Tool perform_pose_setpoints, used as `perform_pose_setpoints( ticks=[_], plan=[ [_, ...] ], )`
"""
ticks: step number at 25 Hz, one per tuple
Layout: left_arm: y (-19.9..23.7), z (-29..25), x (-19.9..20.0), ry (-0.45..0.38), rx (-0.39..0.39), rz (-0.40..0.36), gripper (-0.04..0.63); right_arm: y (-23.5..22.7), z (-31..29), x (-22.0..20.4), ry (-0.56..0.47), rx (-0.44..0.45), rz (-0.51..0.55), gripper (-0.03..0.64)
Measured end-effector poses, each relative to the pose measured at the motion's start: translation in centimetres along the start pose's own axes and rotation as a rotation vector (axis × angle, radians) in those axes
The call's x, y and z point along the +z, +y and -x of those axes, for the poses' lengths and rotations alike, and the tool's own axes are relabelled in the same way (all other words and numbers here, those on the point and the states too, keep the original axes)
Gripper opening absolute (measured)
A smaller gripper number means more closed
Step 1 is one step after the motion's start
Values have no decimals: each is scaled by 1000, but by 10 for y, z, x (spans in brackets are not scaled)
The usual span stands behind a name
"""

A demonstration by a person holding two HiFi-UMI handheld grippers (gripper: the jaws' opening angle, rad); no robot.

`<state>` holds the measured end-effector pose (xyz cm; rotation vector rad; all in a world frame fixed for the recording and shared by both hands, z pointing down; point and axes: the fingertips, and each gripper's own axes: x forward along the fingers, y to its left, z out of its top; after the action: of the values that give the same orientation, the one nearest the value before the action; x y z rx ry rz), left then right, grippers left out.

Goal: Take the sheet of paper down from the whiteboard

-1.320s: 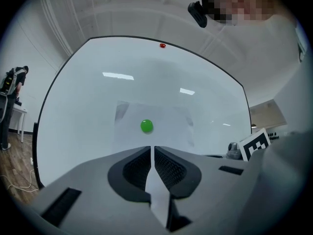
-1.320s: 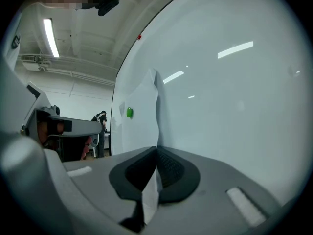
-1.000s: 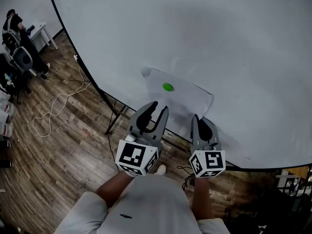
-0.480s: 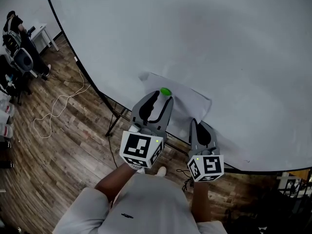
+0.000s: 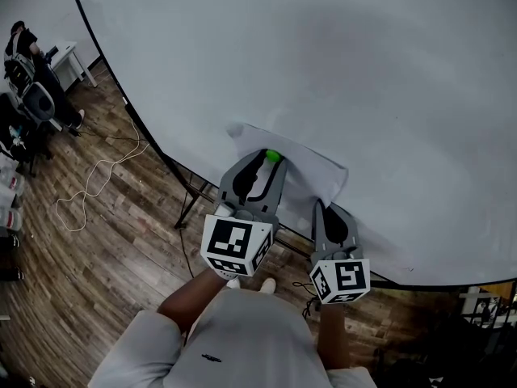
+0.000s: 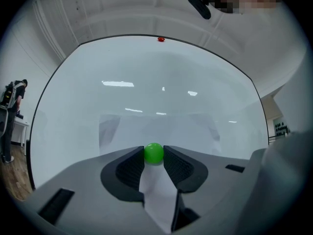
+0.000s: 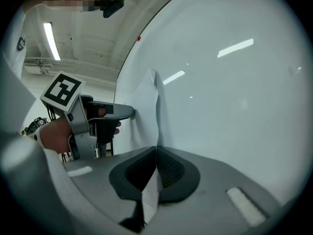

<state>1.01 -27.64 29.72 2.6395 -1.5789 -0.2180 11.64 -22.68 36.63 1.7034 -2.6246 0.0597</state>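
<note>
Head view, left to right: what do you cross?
Person → white floor cable → left tool, jaws just closed further, onto the green magnet → right tool, shut on the sheet of paper.

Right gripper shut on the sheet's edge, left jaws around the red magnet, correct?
Wrong magnet. In the left gripper view the left gripper's jaws, which have just been closing, grip the green magnet pinning the sheet. The red magnet sits at the whiteboard's top edge, untouched. The right gripper is shut on the sheet's edge, as you said.
</note>
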Motion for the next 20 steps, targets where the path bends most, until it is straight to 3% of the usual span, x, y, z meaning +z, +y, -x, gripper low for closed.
perform_pose_setpoints(
  ticks=[12,20],
  plan=[
    [-1,3,0,12,-13,-8,127,-1,1,1,-2,-8,-8,9],
    [3,37,-12,31,7,26,127,7,11,10,-22,-17,-10,9]
  ],
)
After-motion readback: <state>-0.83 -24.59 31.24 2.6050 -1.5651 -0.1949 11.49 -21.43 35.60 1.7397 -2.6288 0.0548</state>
